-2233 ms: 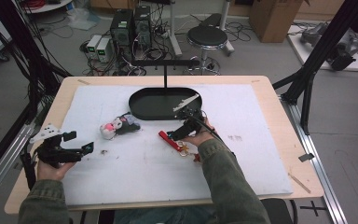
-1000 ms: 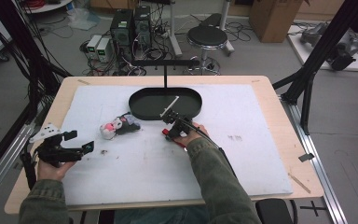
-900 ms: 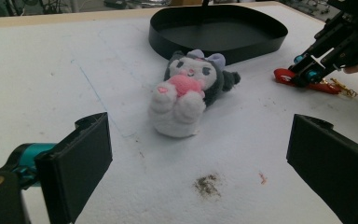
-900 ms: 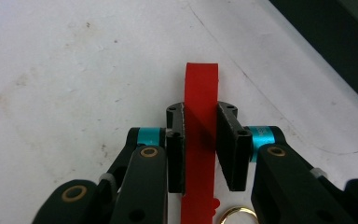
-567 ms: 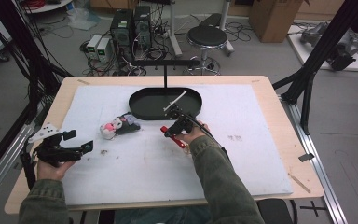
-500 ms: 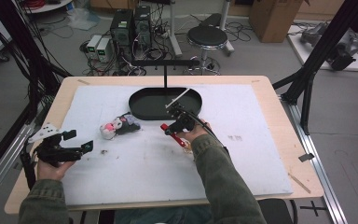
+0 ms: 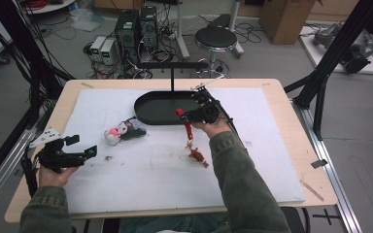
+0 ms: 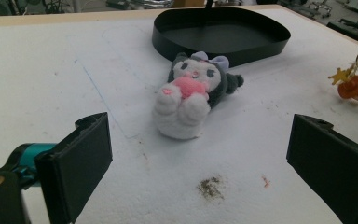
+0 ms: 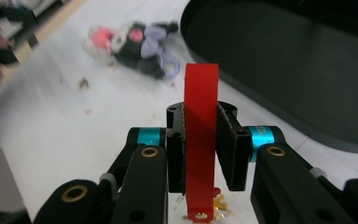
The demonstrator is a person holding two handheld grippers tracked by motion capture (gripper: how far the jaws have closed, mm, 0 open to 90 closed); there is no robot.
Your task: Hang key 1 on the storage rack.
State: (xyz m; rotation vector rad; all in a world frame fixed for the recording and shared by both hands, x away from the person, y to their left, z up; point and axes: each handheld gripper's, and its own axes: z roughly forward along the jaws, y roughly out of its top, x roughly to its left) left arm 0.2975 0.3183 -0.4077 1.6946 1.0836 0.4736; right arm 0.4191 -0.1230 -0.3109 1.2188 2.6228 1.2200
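Red strap (image 9: 199,140) dangling a small charm (image 7: 195,155).

Lighting is even, diffuse and overhead; shadows on the white mat (image 7: 141,174) are soft and faint. The high view is slightly soft overall. In the right gripper view, the red strap (image 9: 199,140) between the jaws is sharp, while the plush (image 9: 135,44) beyond them is blurred. The left gripper view is sharp, without glare.
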